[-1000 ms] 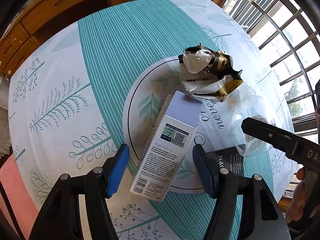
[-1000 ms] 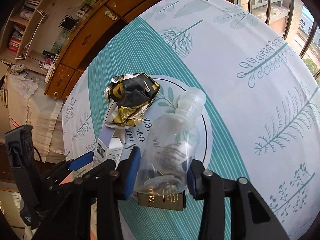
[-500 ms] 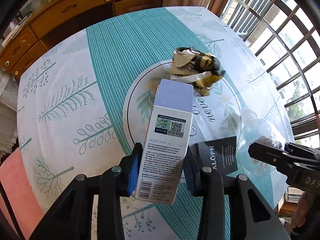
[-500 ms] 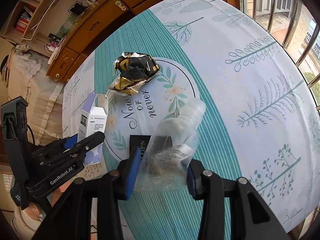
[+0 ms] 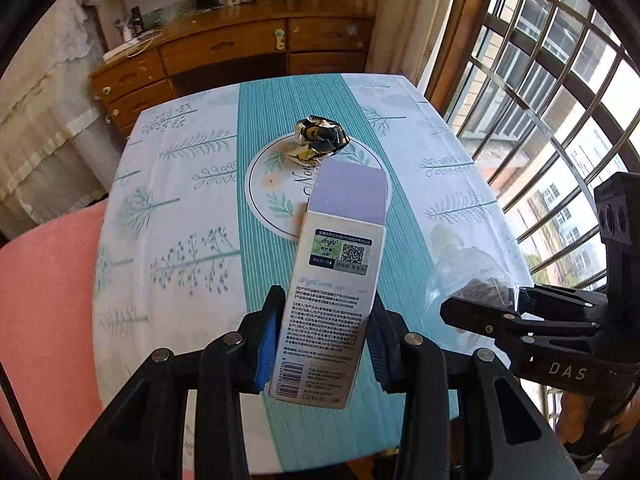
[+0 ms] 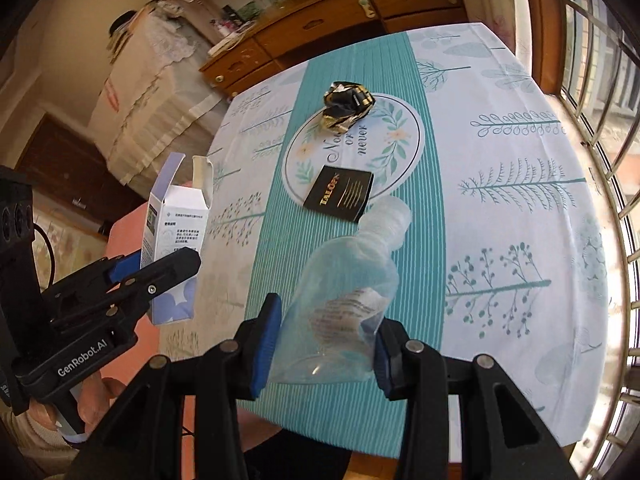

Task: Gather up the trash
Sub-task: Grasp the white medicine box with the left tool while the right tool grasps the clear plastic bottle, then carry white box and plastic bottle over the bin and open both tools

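My left gripper [image 5: 322, 340] is shut on a white and lilac carton [image 5: 336, 280], held in the air above the near table edge; the carton also shows in the right wrist view [image 6: 176, 256] with its top flaps open. My right gripper [image 6: 324, 344] is shut on a clear plastic bottle [image 6: 344, 292], lifted off the table; the bottle shows in the left wrist view [image 5: 468, 276] at the right. A crumpled black and gold wrapper [image 6: 348, 106] lies on the table's round print. A flat black packet [image 6: 340, 194] lies nearer to me.
The table [image 6: 520, 208] has a white and teal leaf-print cloth. A pink chair seat [image 5: 44, 300] stands at the near left. A wooden sideboard [image 5: 240, 56] stands behind the table. A barred window [image 5: 560, 100] runs along the right.
Both grippers have risen and pulled back toward the near table edge, carrying the carton and the bottle. The wrapper and the black packet have stayed on the table.
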Demonstrator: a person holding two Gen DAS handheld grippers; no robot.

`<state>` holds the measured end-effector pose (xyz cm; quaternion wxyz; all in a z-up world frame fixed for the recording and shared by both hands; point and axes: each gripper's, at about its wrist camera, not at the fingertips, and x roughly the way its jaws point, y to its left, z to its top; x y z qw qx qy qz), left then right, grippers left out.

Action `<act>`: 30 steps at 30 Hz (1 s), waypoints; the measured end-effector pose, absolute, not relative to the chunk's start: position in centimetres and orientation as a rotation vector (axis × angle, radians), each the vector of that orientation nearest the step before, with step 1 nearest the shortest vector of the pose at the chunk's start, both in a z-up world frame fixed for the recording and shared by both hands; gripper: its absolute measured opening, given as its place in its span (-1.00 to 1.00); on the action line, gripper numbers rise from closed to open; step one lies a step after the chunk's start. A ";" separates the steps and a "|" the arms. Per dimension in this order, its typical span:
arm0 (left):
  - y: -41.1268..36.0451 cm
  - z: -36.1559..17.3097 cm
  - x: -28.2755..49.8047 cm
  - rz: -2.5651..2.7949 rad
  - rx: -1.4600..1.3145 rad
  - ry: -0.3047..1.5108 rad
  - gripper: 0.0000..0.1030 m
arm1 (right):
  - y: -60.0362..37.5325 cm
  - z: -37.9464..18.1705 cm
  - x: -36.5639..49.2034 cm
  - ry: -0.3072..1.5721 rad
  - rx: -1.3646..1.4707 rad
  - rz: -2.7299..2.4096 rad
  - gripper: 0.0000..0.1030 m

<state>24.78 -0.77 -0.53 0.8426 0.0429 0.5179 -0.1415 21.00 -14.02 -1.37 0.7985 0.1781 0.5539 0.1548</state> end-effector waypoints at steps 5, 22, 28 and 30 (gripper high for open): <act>-3.9 0.2 15.3 -0.232 0.052 1.070 -0.28 | -15.9 -0.5 14.1 1.195 0.293 0.428 -0.20; -2.1 -8.1 1.5 -0.133 -0.066 1.274 -0.28 | -11.9 -6.7 1.0 1.394 0.109 0.549 -0.20; 0.9 -18.0 -0.6 -0.095 -0.141 1.364 -0.28 | -9.0 -16.1 -1.7 1.527 0.027 0.503 -0.20; 1.4 -21.2 -0.8 -0.089 -0.145 1.378 -0.28 | -8.3 -19.9 -2.1 1.562 0.010 0.482 -0.20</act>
